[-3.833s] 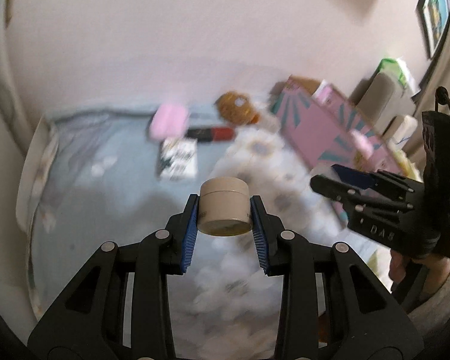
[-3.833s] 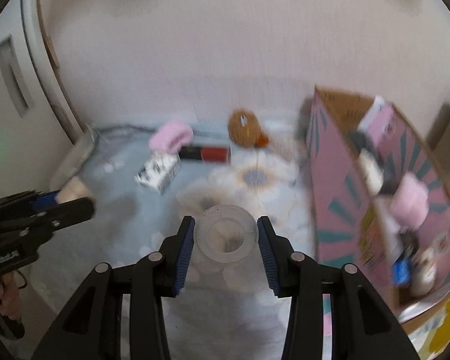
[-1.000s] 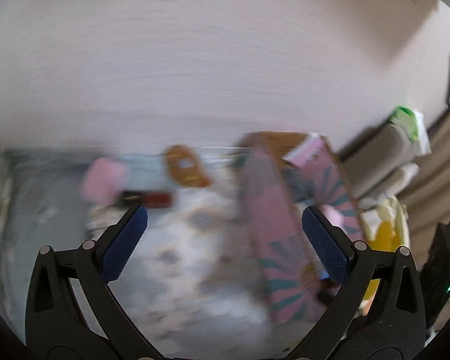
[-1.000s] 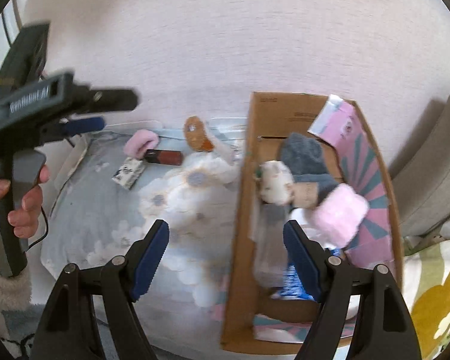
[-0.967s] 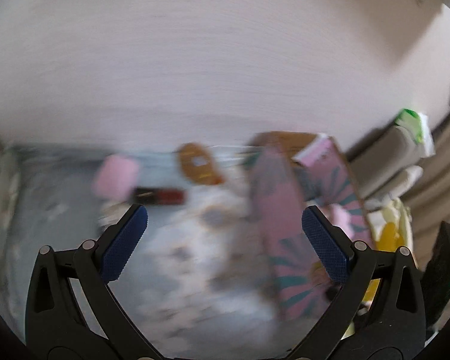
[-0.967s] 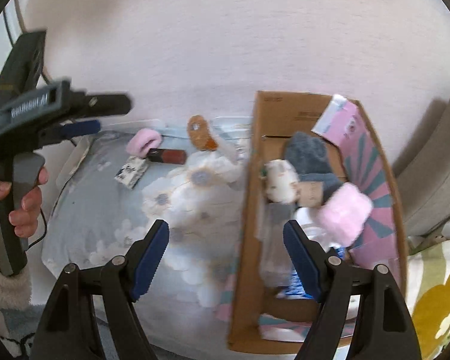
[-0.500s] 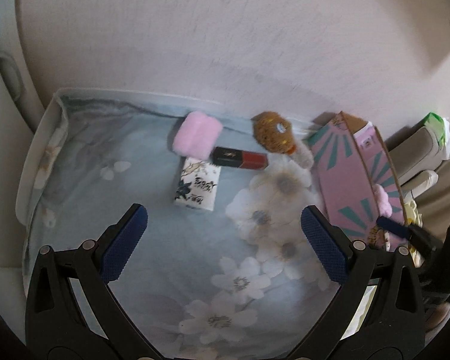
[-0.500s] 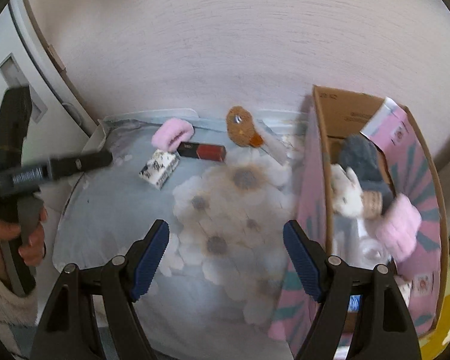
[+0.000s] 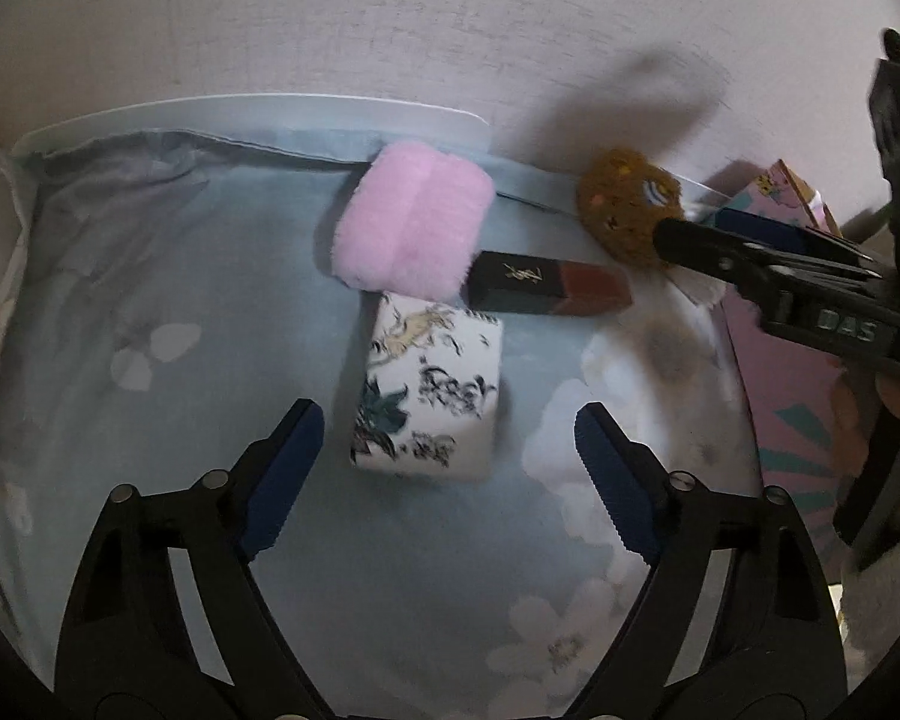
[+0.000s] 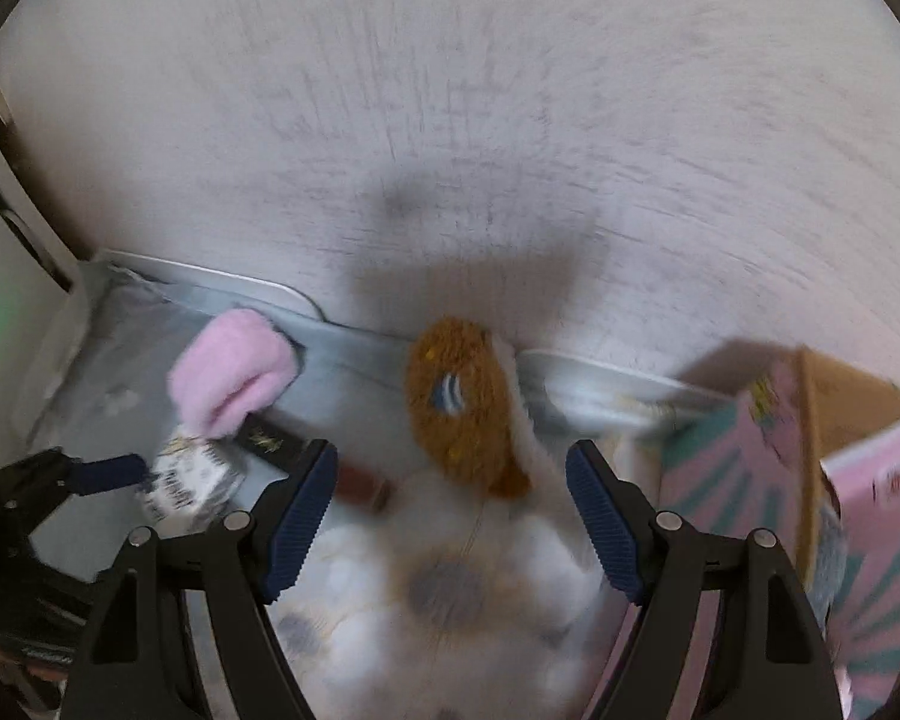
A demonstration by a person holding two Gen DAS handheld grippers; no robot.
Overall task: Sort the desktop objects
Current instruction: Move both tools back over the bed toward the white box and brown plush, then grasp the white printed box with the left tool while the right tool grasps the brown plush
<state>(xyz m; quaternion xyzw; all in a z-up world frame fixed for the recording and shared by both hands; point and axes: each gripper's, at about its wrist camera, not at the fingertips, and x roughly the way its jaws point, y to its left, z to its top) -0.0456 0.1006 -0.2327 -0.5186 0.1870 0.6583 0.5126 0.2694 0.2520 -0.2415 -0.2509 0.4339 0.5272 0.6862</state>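
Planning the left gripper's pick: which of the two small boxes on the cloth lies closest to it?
The white floral-printed box, just ahead of the left gripper; the black-and-red box lies farther back.

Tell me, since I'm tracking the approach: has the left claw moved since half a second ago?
Yes. The left claw has dropped toward the floral box, its jaws closing but not touching it.

One pink pouf [image 9: 411, 225], one lipstick [image 9: 549, 285], one patterned box [image 9: 429, 399], one brown plush [image 9: 627, 213].

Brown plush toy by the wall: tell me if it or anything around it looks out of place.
Nothing stands out. The brown plush toy, pink pouch, lipstick box and patterned box lie intact on the cloth, simply not yet sorted.
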